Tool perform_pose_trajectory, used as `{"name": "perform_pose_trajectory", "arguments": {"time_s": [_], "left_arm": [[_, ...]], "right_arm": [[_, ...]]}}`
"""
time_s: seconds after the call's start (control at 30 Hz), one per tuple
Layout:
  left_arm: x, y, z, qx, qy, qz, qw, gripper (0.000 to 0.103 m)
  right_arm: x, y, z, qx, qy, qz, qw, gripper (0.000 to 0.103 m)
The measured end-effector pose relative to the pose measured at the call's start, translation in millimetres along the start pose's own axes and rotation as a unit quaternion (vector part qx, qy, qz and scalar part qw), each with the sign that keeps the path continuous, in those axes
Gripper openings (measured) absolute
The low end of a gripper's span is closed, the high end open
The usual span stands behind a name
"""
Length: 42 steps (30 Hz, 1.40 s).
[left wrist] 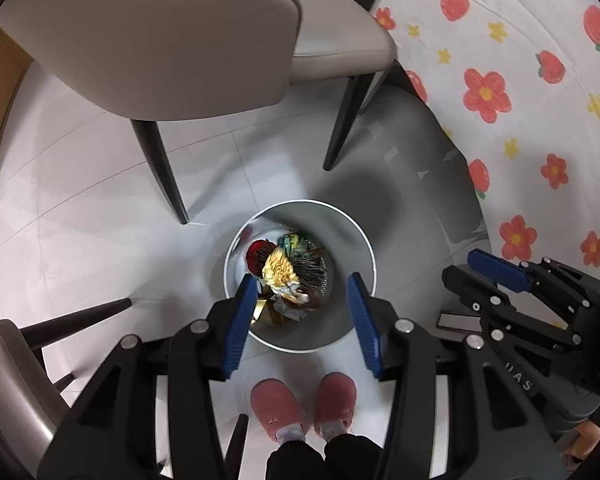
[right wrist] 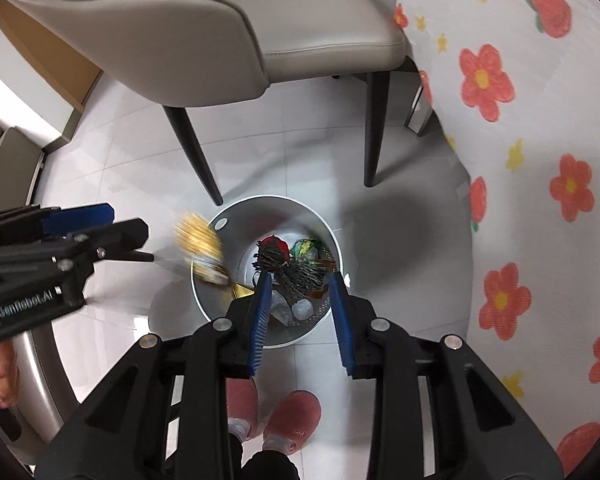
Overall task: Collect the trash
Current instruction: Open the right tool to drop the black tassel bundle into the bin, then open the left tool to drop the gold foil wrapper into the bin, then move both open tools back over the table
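Both empty claws, left (left wrist: 302,316) and right (right wrist: 300,312), gape over the bin (left wrist: 236,240); a blurred yellow wrapper (right wrist: 199,249) is indistinct.

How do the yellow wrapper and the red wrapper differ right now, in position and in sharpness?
The yellow wrapper looks blurred and sits over the bin's rim in the right wrist view, apparently falling; the red wrapper is sharp and lies still inside the trash bin. The yellow one is uppermost; the red one lies partly under other trash. Both are crumpled, and neither is held.

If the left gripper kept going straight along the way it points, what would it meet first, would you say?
Probably the yellow wrapper, apparently falling free between the open jaws above the trash bin; depth is unclear.
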State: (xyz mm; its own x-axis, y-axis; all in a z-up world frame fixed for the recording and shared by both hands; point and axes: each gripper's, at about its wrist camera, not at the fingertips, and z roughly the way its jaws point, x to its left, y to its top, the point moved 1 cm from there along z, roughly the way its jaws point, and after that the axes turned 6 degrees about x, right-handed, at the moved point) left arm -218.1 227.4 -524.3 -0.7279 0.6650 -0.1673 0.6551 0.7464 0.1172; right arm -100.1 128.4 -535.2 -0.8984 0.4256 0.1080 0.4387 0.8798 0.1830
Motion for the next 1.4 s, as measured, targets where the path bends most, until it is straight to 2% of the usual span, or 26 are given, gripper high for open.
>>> {"name": "perform_pose_trajectory", "arguments": {"time_s": [0.17, 0.33, 0.63, 0.73, 0.87, 0.9, 0.97, 1.13, 1.23, 1.4], "left_arm": [[-8, -4, -12, 0.003, 0.000, 0.005, 1.0000, 0.048], [-13, -6, -49, 0.000, 0.007, 0.011, 0.9999, 0.048], [-28, -11, -150, -0.019, 0.024, 0.033, 0.9990, 0.048], [-35, -9, -183, -0.028, 0.021, 0.040, 0.9986, 0.048], [-54, -5, -229, -0.048, 0.018, 0.064, 0.9967, 0.048], [-60, -4, -239, -0.053, 0.016, 0.070, 0.9960, 0.052], [-73, 1, -257, -0.066, 0.014, 0.086, 0.9940, 0.055], [-120, 17, -282, -0.090, 0.004, 0.137, 0.9864, 0.055], [-159, 28, -289, -0.097, -0.006, 0.173, 0.9801, 0.055], [-237, 46, -283, -0.102, -0.022, 0.232, 0.9671, 0.055]], "right_arm": [[-2, 0, -14, -0.003, -0.001, 0.009, 1.000, 0.029], [3, 4, -49, -0.012, -0.001, 0.011, 1.000, 0.029], [16, 14, -168, -0.048, -0.009, 0.027, 0.998, 0.029], [15, 13, -211, -0.062, -0.005, 0.045, 0.997, 0.033], [11, 12, -271, -0.086, -0.015, 0.065, 0.994, 0.034], [8, 11, -283, -0.091, -0.017, 0.073, 0.993, 0.034], [-2, 8, -306, -0.103, -0.020, 0.091, 0.990, 0.034], [-43, -7, -351, -0.134, -0.021, 0.159, 0.978, 0.035], [-76, -17, -370, -0.150, -0.042, 0.195, 0.968, 0.037], [-155, -39, -396, -0.169, -0.079, 0.258, 0.948, 0.044]]}}
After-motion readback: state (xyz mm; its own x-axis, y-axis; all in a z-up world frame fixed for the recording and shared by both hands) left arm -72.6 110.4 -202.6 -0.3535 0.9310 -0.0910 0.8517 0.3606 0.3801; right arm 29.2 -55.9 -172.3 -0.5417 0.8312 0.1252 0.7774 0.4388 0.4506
